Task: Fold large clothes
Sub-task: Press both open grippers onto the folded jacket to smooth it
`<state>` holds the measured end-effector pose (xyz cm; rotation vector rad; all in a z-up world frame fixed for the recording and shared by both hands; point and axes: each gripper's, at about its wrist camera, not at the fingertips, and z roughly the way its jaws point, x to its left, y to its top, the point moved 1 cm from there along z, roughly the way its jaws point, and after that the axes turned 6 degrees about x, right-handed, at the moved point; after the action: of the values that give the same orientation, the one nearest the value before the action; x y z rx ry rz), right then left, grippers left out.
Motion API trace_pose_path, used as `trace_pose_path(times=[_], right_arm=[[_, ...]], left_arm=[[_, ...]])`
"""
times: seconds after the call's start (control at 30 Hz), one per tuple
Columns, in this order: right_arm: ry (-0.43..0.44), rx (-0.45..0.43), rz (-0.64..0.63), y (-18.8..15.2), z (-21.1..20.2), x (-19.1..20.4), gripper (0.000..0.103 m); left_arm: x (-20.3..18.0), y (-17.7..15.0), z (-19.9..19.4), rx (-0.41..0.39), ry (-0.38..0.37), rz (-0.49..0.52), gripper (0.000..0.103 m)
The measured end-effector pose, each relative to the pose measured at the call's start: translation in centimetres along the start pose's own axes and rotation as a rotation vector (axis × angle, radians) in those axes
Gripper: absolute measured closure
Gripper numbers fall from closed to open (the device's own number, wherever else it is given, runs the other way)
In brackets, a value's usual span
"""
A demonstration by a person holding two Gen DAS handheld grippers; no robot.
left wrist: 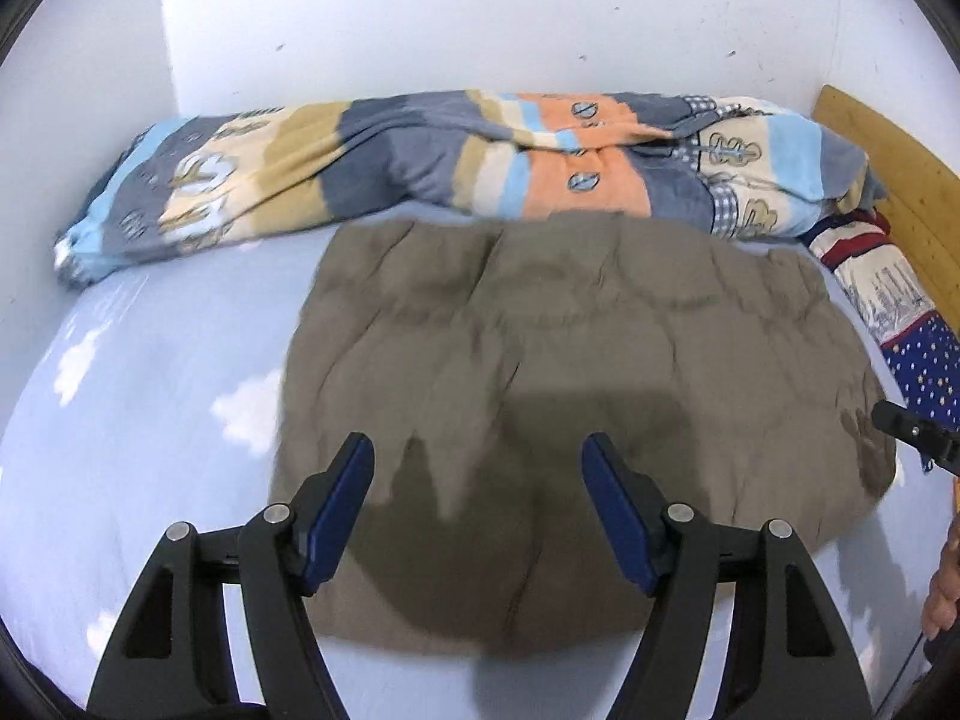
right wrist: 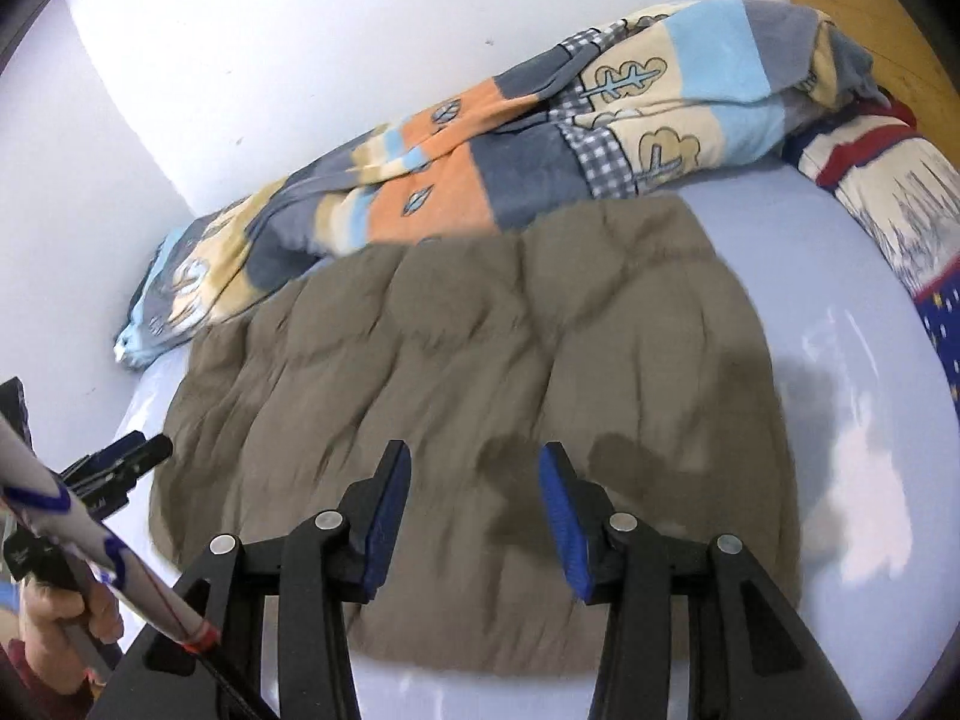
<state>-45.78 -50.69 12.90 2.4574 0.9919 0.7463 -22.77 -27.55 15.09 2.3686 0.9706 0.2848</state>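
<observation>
Both tongs [left wrist: 477,468] [right wrist: 474,474] have black linkage arms, silver pivot pins and blue finger pads [right wrist: 561,516].

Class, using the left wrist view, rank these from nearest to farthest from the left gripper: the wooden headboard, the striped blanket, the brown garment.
1. Brown garment: spread on the bed right under the left gripper.
2. Striped blanket: bunched along the wall, beyond the garment's far edge.
3. Wooden headboard: far right corner, past the blanket's right end.
</observation>
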Motion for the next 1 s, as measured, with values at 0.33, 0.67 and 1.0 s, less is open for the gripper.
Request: trace_pose_path(times=[0.33,0.67,1.0], right_arm=[[-0.064,-0.033,0.008,-3.4,1.2,0.4,0.055],[-0.072,0.095,0.086,-3.7,7.2,-2.4,0.055],[-0.032,-0.036,0.033,-2.6,1.1,0.2,0.055]], left_arm=[[3.8,-3.5,2.7,0.028,0.08,-0.086,0.031],[5.6,-4.0,7.1,0.152,0.054,-0.155,0.029],[0.1,-2.8,0.3,-0.047,-0.051,-0.048,0.029]])
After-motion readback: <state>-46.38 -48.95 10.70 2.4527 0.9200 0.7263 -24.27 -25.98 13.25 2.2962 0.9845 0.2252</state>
